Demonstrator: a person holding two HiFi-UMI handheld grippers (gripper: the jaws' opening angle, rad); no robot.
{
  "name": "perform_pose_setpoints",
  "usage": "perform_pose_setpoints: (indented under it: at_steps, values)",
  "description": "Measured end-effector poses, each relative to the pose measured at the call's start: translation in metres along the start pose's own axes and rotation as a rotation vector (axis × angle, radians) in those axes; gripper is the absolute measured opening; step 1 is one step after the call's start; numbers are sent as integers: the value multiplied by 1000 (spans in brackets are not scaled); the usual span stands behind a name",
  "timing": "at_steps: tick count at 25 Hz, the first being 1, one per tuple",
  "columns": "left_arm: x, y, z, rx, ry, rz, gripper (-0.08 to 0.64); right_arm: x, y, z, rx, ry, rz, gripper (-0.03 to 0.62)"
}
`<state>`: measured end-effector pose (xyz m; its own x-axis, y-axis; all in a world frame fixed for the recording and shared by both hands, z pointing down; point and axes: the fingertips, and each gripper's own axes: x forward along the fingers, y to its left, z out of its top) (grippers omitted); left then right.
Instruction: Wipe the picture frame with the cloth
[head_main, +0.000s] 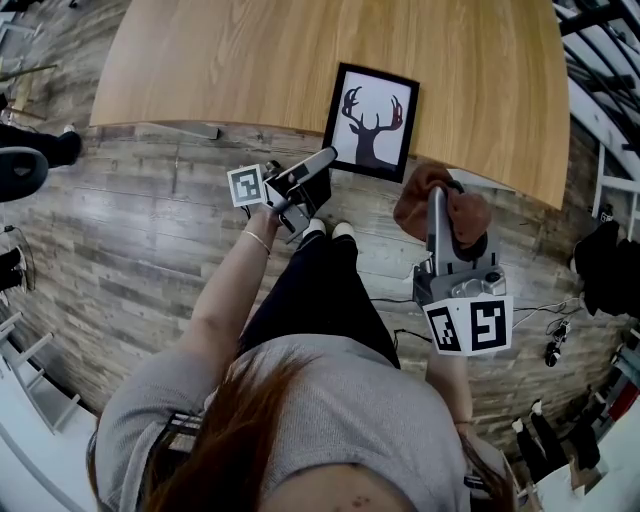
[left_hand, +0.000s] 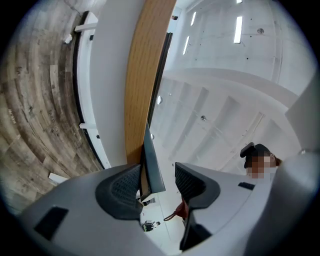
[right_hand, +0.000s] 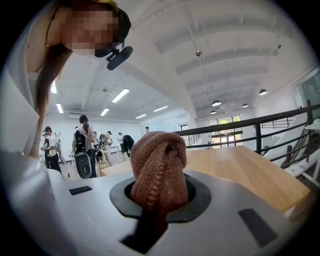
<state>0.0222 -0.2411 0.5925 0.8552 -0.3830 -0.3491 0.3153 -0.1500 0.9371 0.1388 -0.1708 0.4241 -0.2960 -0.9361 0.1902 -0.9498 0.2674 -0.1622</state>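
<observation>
The wooden table (head_main: 200, 70) carries the picture frame (head_main: 372, 122) right at its near edge. The left forearm (head_main: 225, 290) reaches forward, and the left gripper (head_main: 322, 160) tilts a little upward at the frame's near left corner. Its jaws are apart, with the frame's edge between them, lying against one pad only. The right gripper (head_main: 445, 205) is held off the table's near edge, just right of the frame, clamped on the bunched brown cloth (head_main: 420, 190).
</observation>
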Motion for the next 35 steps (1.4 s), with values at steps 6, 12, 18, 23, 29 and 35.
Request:
perform_pose_setpoints:
  at_steps: [6,12,18,23,29,35]
  values:
    - [-38,1,19,27,-108,55,196,-3,5,-3,-1,0,2,74]
    - [-75,-29,27,209,-218,242,195,-14,17,9,-10,-27,4,74]
    - [-36,-122,11,614,-196,303,193,-19,32,33,-58,-88,38,74]
    - [14,-194,-20,760,-150,225,154,-29,44,69,-41,-187,14,74]
    - [51,-247,-48,1045,-118,253,8,-46,57,105,-73,-266,7,74]
    - [81,-266,-82,1321,-41,340,8,-64,56,119,-86,-306,-8,74]
